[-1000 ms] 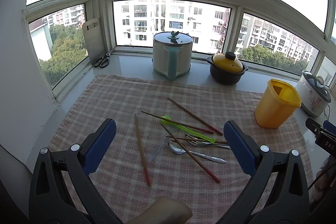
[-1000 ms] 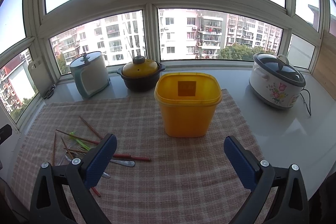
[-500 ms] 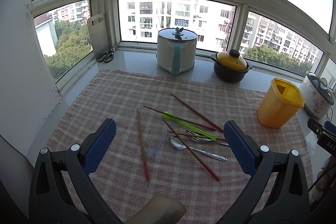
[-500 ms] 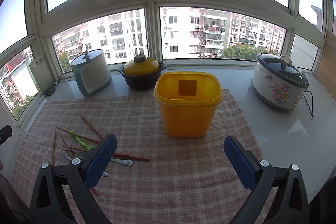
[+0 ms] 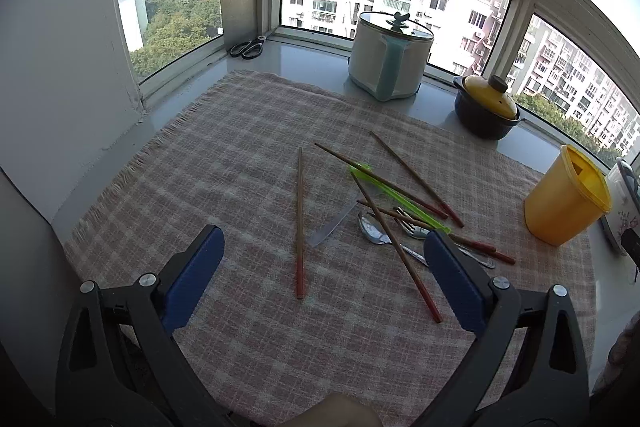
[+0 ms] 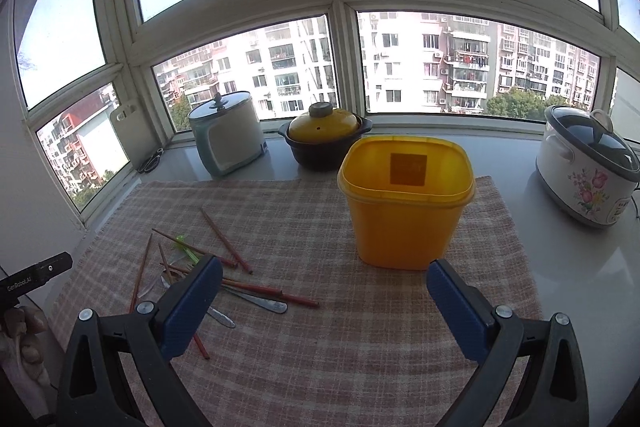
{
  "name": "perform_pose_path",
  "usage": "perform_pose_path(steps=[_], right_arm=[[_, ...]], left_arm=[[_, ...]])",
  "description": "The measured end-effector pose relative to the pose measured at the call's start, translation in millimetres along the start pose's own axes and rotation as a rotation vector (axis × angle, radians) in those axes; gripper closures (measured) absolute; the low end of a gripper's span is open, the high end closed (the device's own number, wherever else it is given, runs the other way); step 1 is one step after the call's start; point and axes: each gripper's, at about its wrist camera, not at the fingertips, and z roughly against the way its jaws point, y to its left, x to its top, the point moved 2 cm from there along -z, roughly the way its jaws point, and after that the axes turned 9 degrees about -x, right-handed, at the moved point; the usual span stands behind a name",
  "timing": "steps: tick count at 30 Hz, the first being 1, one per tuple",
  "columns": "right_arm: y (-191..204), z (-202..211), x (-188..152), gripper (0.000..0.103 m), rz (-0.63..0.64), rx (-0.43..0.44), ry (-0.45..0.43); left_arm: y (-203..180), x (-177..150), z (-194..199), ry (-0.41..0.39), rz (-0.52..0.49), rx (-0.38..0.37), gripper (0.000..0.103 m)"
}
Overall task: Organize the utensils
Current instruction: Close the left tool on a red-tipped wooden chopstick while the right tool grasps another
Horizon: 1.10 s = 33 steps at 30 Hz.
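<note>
We hold our left gripper (image 5: 320, 275) with its blue-padded jaws wide apart and nothing between them, above the near edge of the pink-and-white checked woven cloth (image 5: 240, 155). Past it, toward the middle of the cloth, lies a loose heap of utensils: several long wooden chopsticks with red tips (image 5: 299, 223), a translucent green plastic stick (image 5: 400, 197), a steel spoon (image 5: 370, 229) and a fork (image 5: 408, 225), crossing and touching one another, with one chopstick lying alone at the heap's left. Our right gripper (image 6: 324, 303) is likewise spread open and empty, near the cloth's front edge. The tall yellow plastic container (image 6: 406, 215) stands upright and open toward the cloth's far right side, well apart from the heap. Beyond the cloth's far edge, on the grey windowsill, we see a white lidded pot with a pale blue handle (image 6: 226, 137), a dark casserole with a yellow lid (image 6: 324, 137) and a flowered white cooker (image 6: 586, 171); black-handled scissors (image 5: 247, 48) lie in the far left corner.
</note>
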Motion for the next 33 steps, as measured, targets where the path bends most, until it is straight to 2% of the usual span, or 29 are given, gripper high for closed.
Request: perform_pose_path(steps=[2, 4, 8, 9, 11, 13, 16, 18, 23, 27, 33], right_arm=[[3, -5, 1, 0.0, 0.023, 0.011, 0.002], [9, -10, 3, 0.0, 0.056, 0.014, 0.003], [27, -21, 6, 0.0, 0.129, 0.068, 0.044], [33, -23, 7, 0.0, 0.141, 0.092, 0.049], [45, -27, 7, 0.0, 0.164, 0.14, 0.059], [57, -33, 8, 0.0, 0.181, 0.164, 0.071], [74, -46, 10, 0.001, 0.203, 0.189, 0.107], [84, -57, 13, 0.004, 0.223, 0.189, 0.128], [110, -91, 22, 0.012, 0.246, 0.174, 0.187], [132, -123, 25, 0.023, 0.279, 0.165, 0.246], [163, -171, 27, 0.036, 0.332, 0.195, 0.357]], left_arm=[[5, -6, -1, 0.008, 0.008, 0.006, 0.005], [12, -9, -5, 0.034, 0.023, 0.012, 0.013], [31, -12, -17, 0.081, 0.114, -0.038, 0.021], [35, -11, -20, 0.09, 0.126, -0.049, 0.028], [41, -10, -28, 0.106, 0.126, -0.071, 0.033], [46, -8, -39, 0.13, 0.118, -0.09, 0.043], [53, -4, -58, 0.178, 0.111, -0.145, 0.047], [57, -1, -69, 0.2, 0.099, -0.165, 0.05], [71, 12, -96, 0.239, 0.081, -0.205, 0.05], [82, 20, -117, 0.259, 0.074, -0.214, 0.05], [88, 26, -151, 0.327, 0.11, -0.248, 0.067]])
